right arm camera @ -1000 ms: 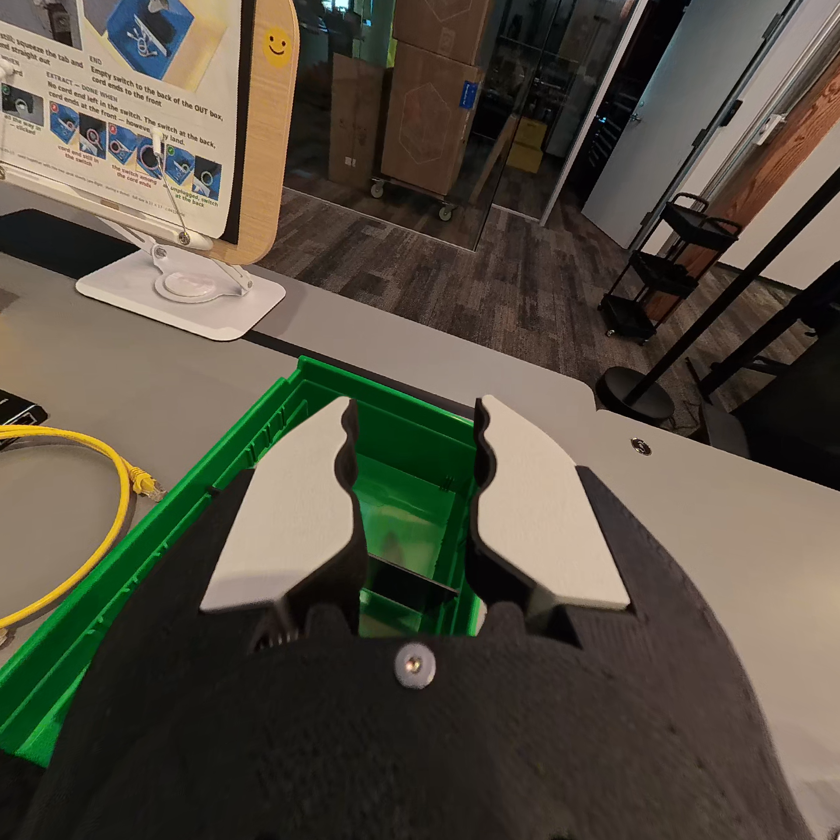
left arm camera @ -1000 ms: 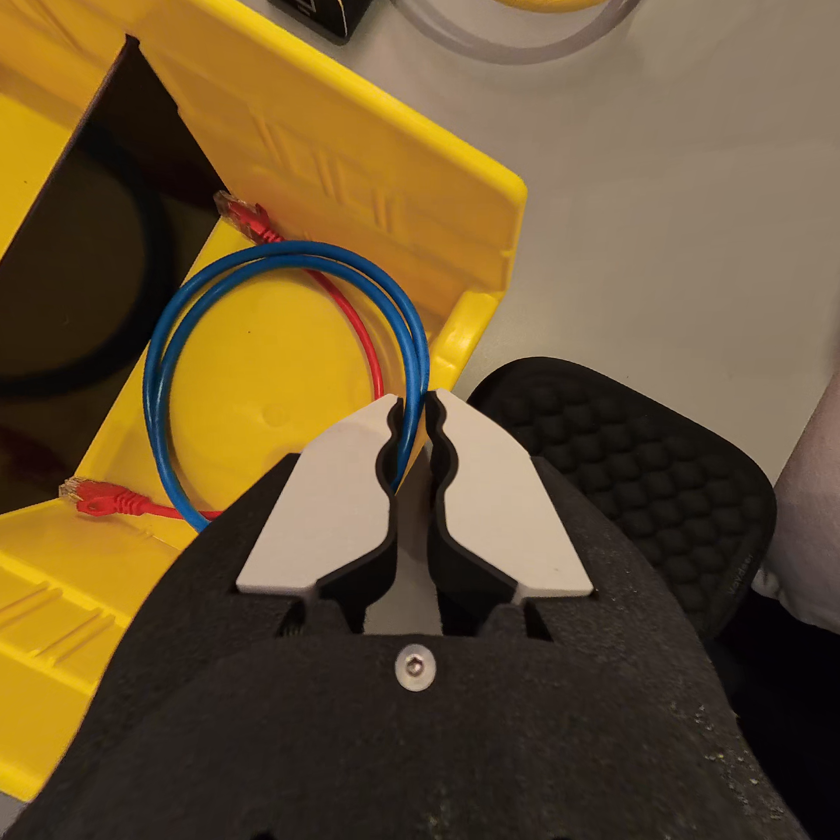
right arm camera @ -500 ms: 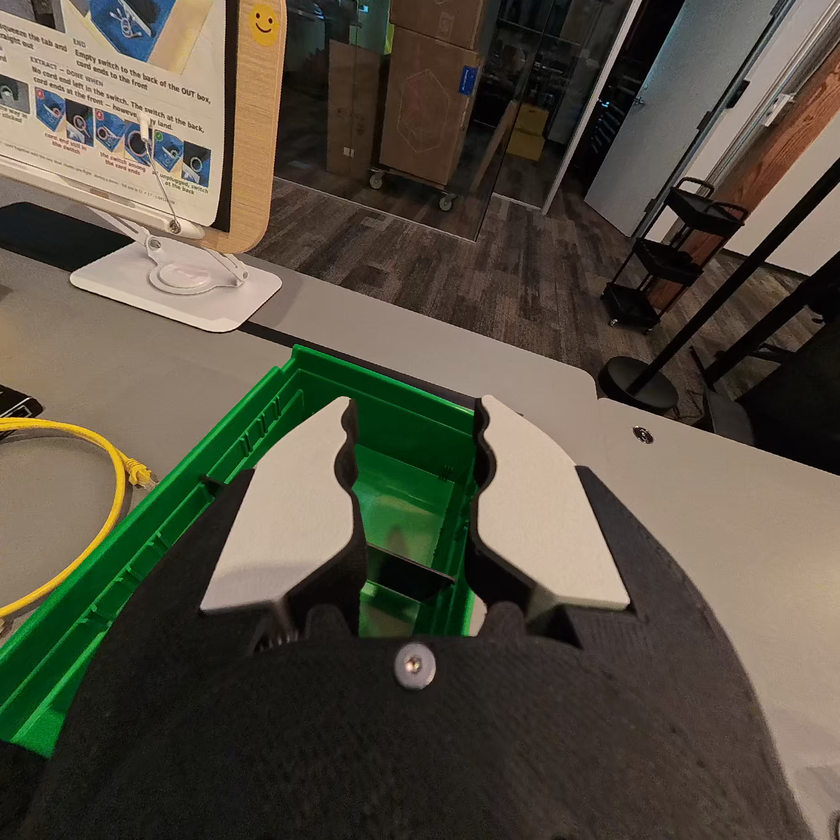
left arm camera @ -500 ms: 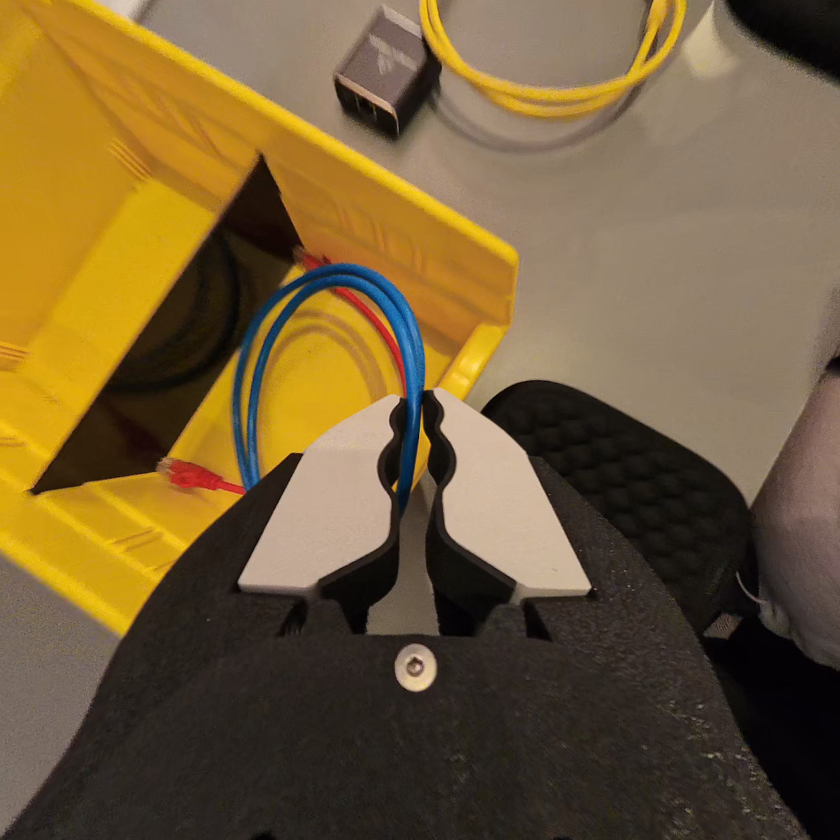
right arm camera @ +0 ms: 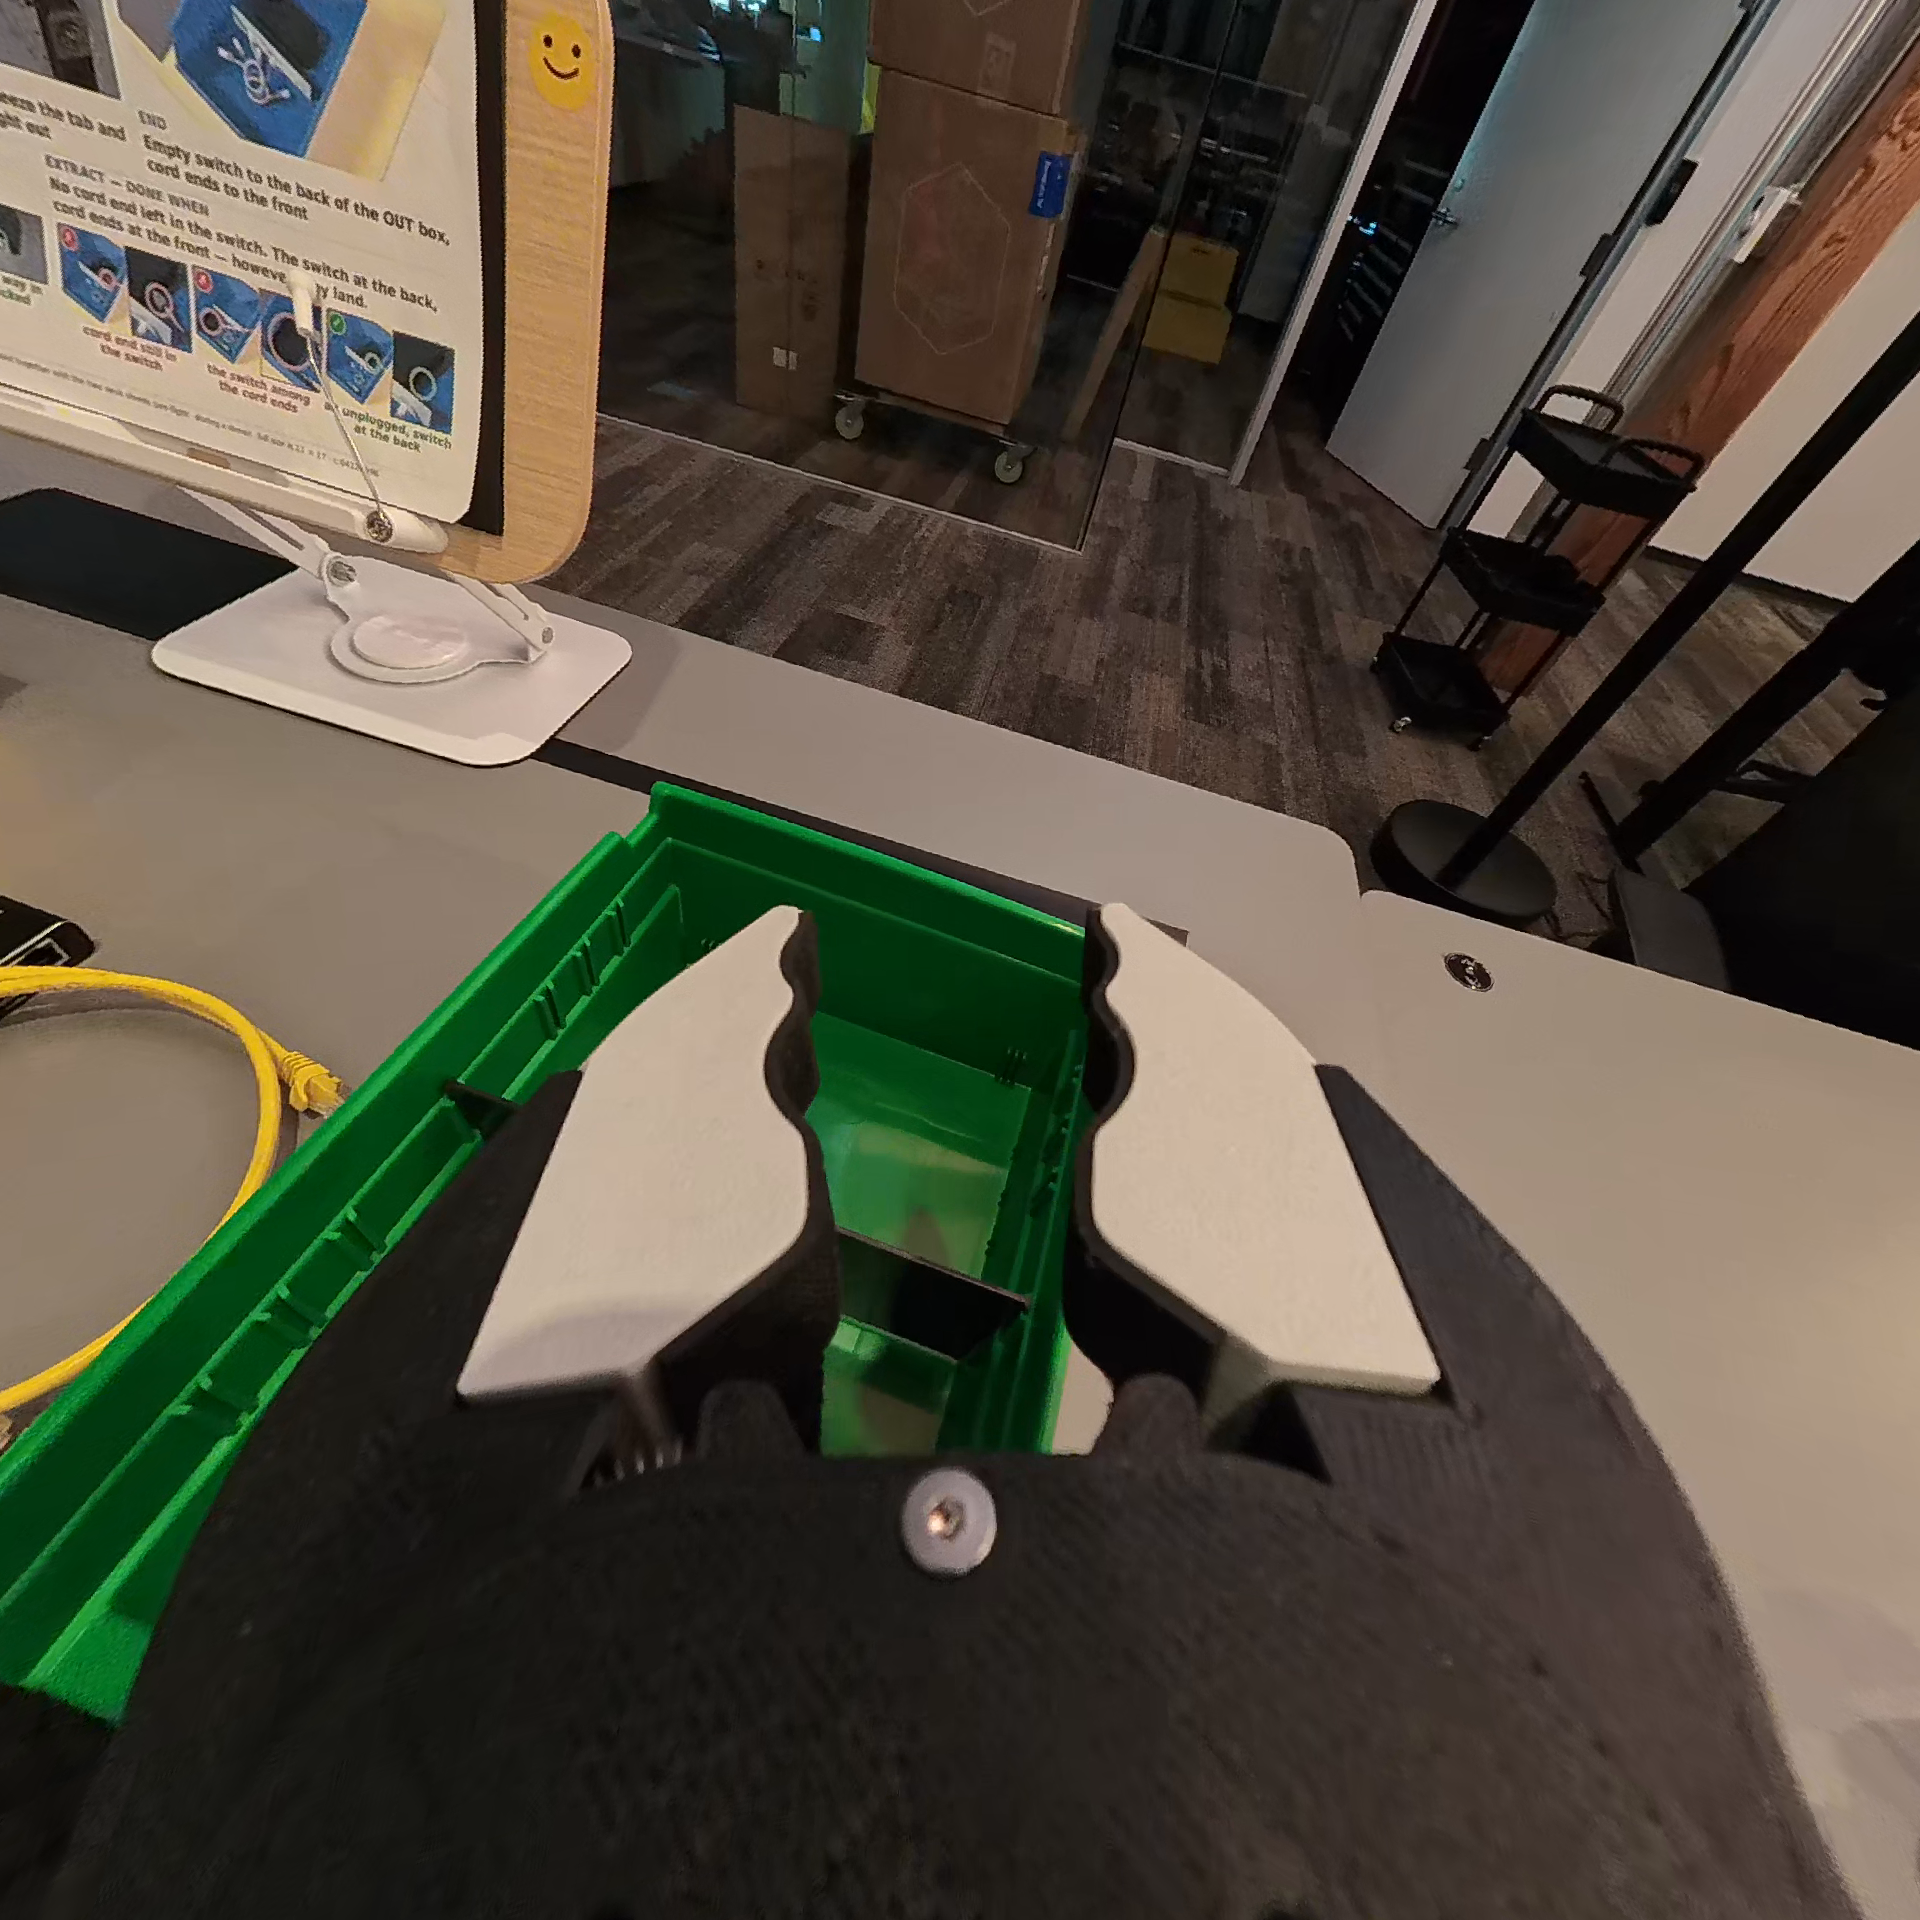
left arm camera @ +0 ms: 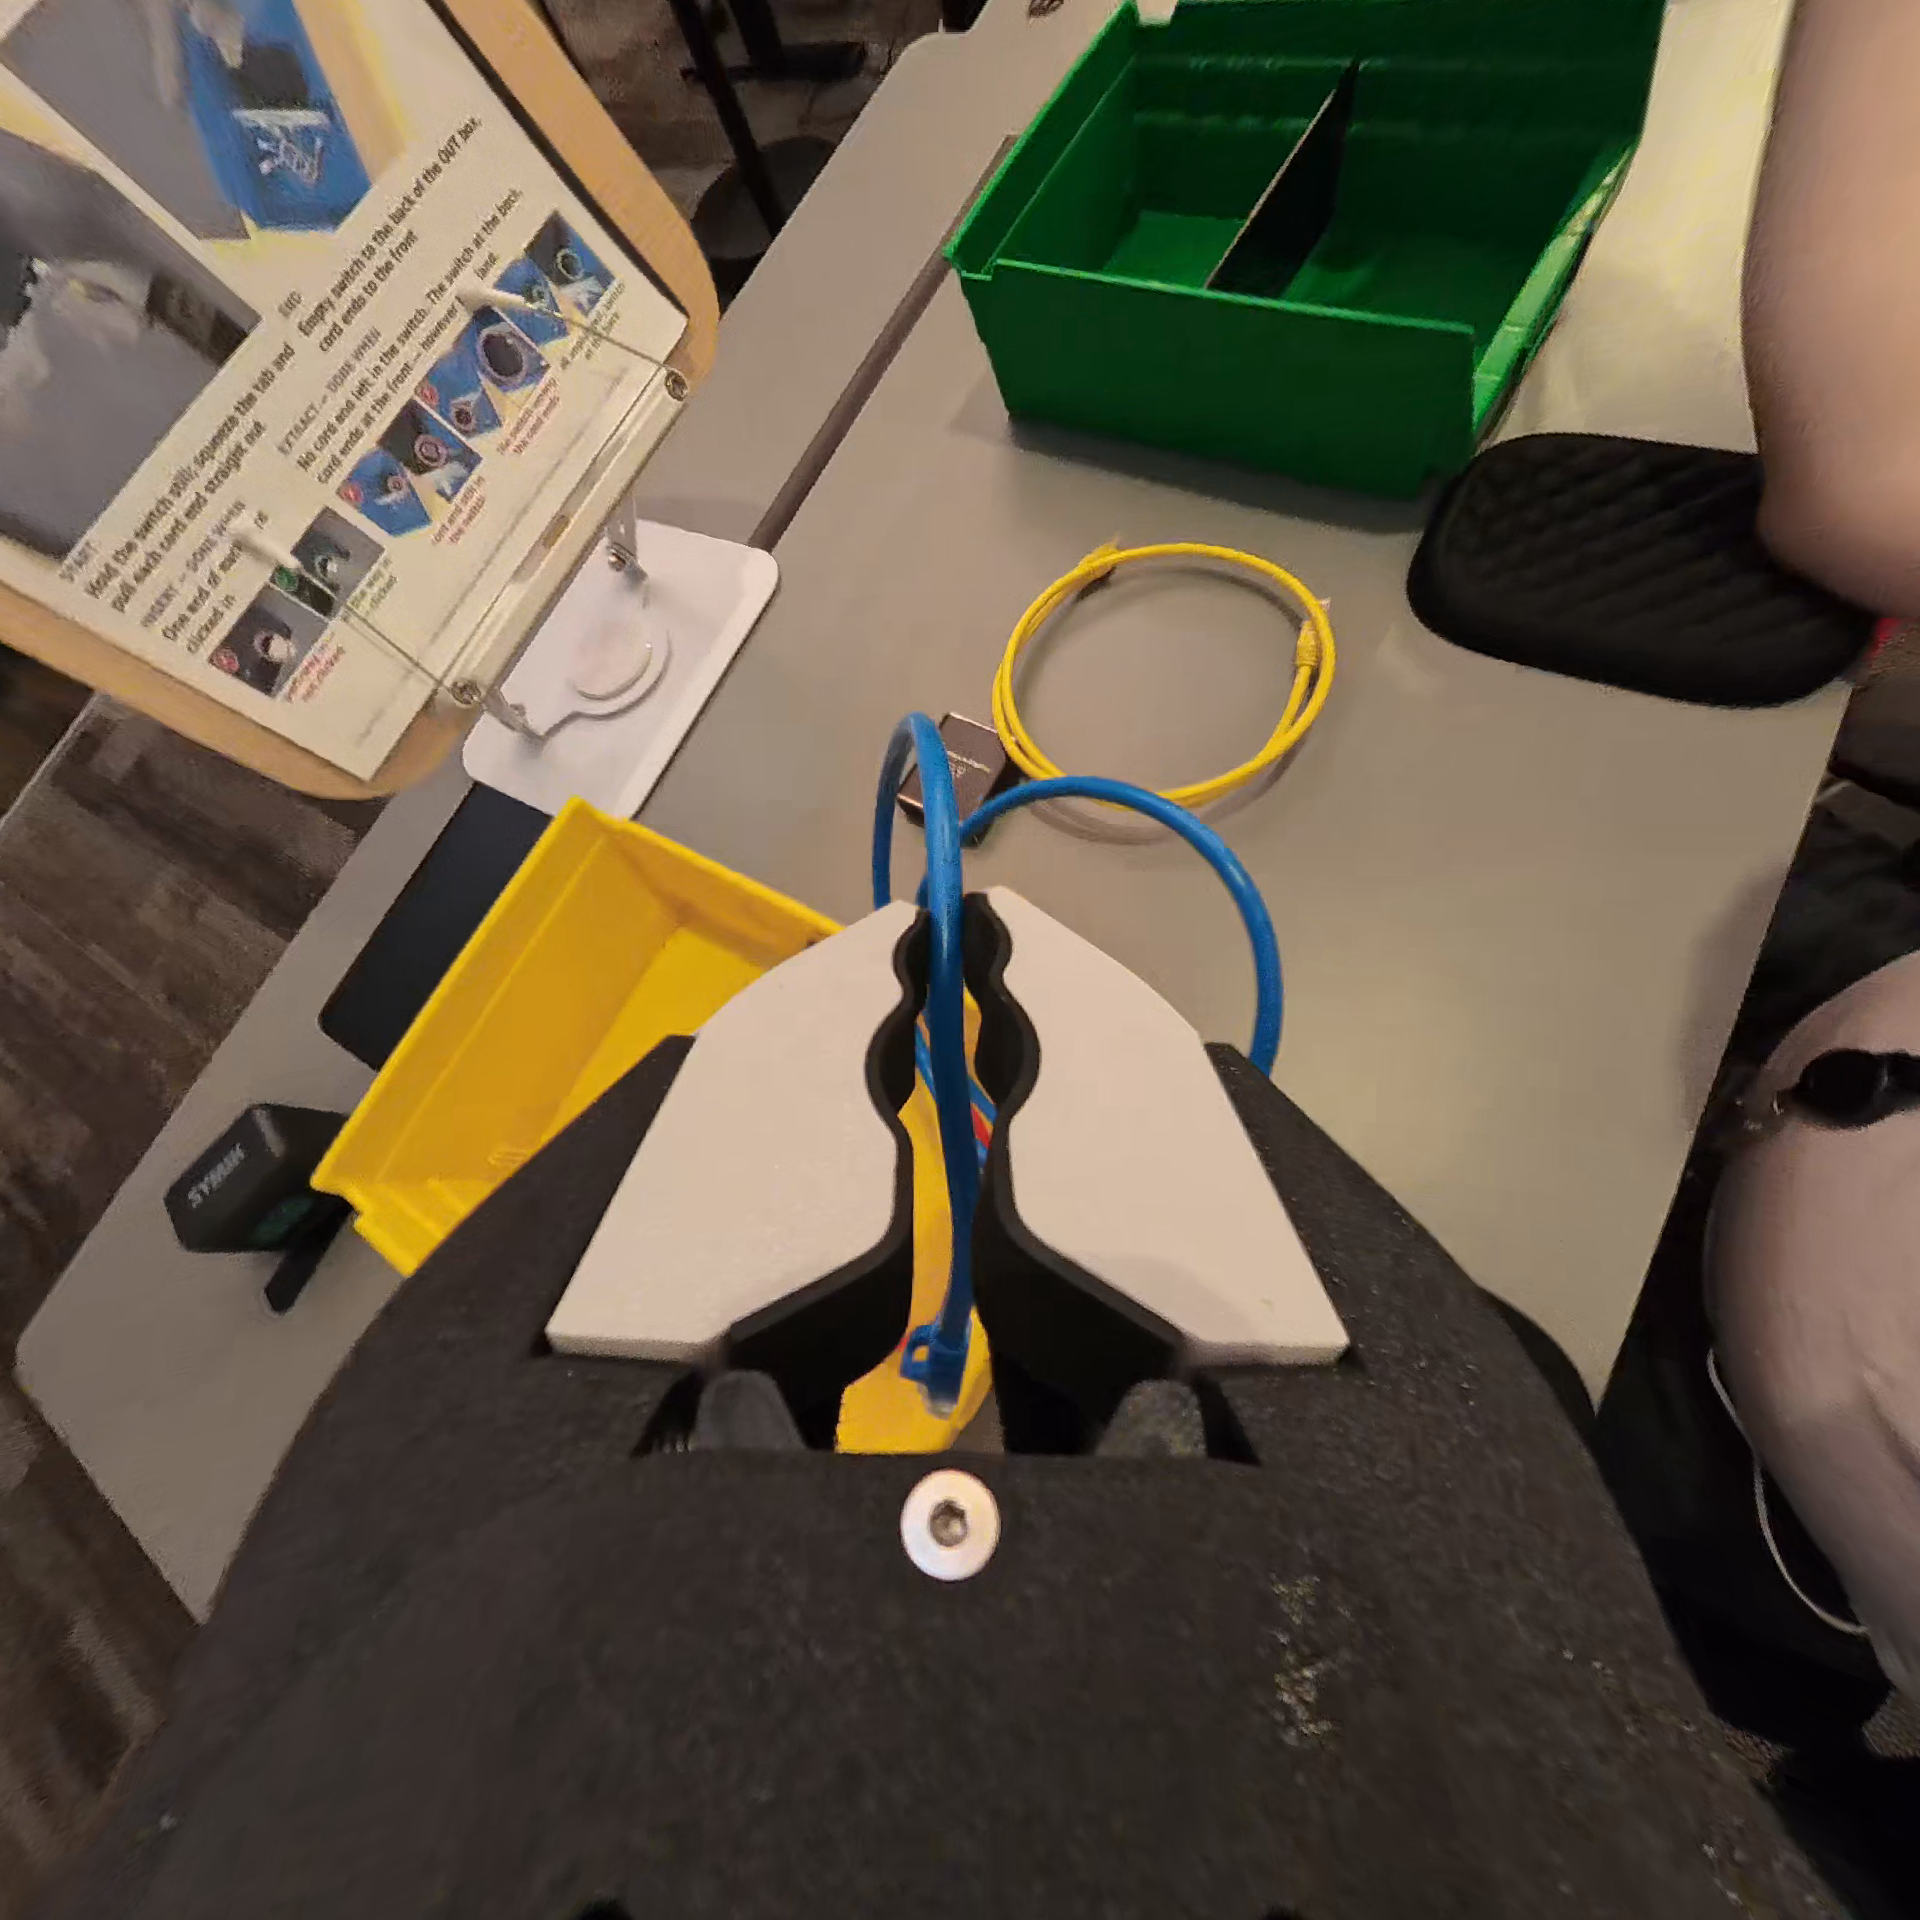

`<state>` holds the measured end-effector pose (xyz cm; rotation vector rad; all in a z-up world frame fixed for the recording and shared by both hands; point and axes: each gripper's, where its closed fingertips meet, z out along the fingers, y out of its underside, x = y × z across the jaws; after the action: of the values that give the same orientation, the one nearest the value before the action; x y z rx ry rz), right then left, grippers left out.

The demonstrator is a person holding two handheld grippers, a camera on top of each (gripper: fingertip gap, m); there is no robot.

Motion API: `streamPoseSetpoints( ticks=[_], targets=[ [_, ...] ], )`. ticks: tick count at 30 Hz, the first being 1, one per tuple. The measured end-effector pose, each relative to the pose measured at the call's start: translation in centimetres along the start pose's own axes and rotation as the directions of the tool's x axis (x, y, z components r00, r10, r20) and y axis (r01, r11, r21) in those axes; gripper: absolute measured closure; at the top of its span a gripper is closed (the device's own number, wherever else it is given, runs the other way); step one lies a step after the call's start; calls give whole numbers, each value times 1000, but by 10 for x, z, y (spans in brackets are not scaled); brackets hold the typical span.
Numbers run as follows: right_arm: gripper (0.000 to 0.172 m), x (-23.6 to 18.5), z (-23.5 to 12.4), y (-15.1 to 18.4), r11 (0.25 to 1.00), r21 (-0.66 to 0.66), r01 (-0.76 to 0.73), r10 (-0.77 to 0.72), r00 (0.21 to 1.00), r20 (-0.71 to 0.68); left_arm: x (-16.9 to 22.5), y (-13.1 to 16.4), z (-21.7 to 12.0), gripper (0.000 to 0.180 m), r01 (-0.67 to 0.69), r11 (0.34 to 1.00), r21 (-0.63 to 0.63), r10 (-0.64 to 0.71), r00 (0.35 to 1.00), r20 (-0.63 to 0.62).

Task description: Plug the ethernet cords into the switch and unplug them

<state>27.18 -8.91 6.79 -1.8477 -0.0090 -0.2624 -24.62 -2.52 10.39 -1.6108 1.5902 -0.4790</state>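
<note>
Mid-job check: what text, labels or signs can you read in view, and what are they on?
Instruction sheet on the stand: printed steps, legible; I don't transcribe wording.
Yellow smiley sticker on the stand's wooden edge: a face, no words.
Black device at the table edge: white lettering, not quoted.
Switch: top print too small.
Blue label on a cardboard box: too small.

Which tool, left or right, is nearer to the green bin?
Right. The right tool hangs open directly over the green bin, fingers spanning its interior. The left tool, clamped on the blue cord, is over the yellow bin, across the table from it.
</note>
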Motion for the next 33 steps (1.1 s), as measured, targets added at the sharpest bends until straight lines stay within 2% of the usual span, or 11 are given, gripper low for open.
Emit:
streamPoseSetpoints(
  ticks=[5, 7, 12, 16, 20, 24, 29, 33],
  targets=[
    [122, -1, 0, 0, 1000, -1, 0, 0, 1000, 6, 0, -39, 34, 175, -78, 996, -48, 79, 996, 30],
    [122, -3, 2, 0, 1000, -7, 7, -7, 1000, 10, -5, -59, 35, 175, -132, 990, -48, 135, 989, 66],
    [122, -7, 8, 2, 999, -28, 23, -23, 1000, 19, 0, -111, 28, 175, -215, 977, 0, 215, 974, 66],
    [122, -9, 9, 1, 999, -33, 35, -34, 999, 22, 8, -132, 45, 175, -280, 960, -22, 281, 959, 44],
    [122, -9, 7, -1, 999, -24, 33, -32, 999, 25, 19, -137, 81, 175, -295, 955, -41, 294, 955, -28],
    [122, -9, 8, 0, 999, -21, 24, -23, 999, 32, 25, -130, 116, 175, -310, 947, -87, 304, 950, -76],
    [122, -11, 12, 2, 999, -35, 31, -30, 999, 39, 30, -133, 146, 175, -299, 949, -97, 286, 950, -123],
    [122, -14, 14, 2, 998, -42, 44, -42, 998, 48, 63, -107, 179, 175, -283, 945, -167, 236, 938, -255]
  ],
)
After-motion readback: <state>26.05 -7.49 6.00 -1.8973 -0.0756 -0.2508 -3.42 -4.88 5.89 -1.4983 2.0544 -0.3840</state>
